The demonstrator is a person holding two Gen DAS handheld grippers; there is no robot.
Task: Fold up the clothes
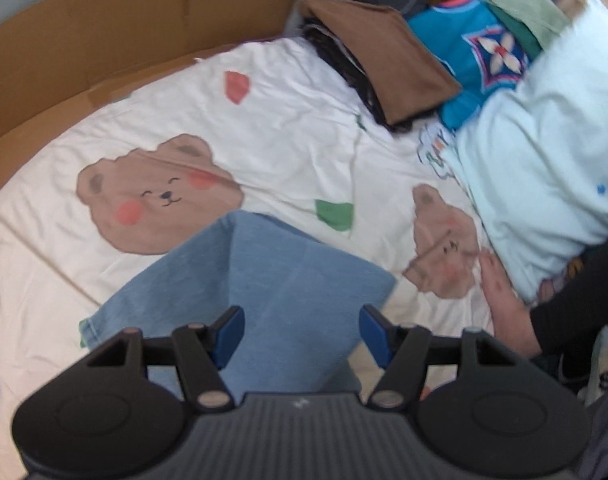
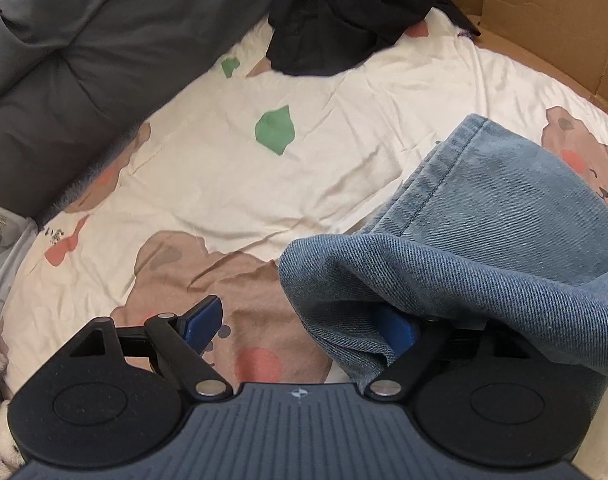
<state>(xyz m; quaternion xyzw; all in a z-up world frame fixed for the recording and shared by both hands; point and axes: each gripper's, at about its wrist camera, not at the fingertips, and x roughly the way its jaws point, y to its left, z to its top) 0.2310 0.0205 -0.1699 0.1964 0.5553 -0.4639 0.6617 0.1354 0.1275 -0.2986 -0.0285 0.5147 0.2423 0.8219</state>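
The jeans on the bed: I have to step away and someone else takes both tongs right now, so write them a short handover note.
Left tongs: open, holding nothing, above the light blue jeans.
Right tongs: open; a fold of the jeans drapes over the right-hand finger, not clamped.
Where things are: the jeans lie part folded on the bear-print sheet. A brown folded garment and a blue patterned one sit at the far side, beside a pale green pillow. A crumpled black garment lies unfolded by the cardboard.
Done: the jeans look folded partway.
Left: finish the jeans, then likely the black garment.
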